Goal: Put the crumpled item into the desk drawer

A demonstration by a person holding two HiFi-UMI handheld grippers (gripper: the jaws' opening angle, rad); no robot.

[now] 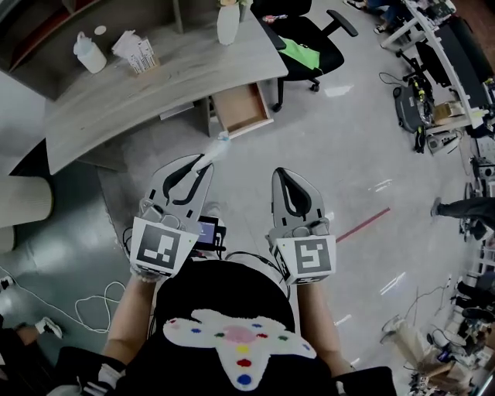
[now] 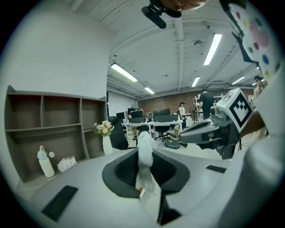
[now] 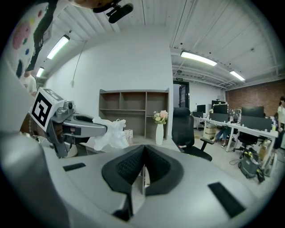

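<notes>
Left hand-held gripper [image 1: 206, 161] is clamped nearly closed on the crumpled item [image 1: 221, 141], a white wad pinched low with most of it sticking out past the tips. That suits the job: the loose end can enter the drawer first without the jaws touching wood. Right hand-held gripper [image 1: 283, 175] has its jaws together with nothing in them. It's held beside the left, probably idle since the drawer [image 1: 242, 108] is already pulled out. The drawer looks empty and hangs under the tabletop [image 1: 162, 85] edge, ahead of both grippers and well apart from them. The item is in the air over the floor, not yet at the drawer. Vase [image 1: 228, 23], bottle [image 1: 90, 52] and box [image 1: 135, 50] sit up top, off the path. Next, as I read it: carry forward, lower over the opening, release.
</notes>
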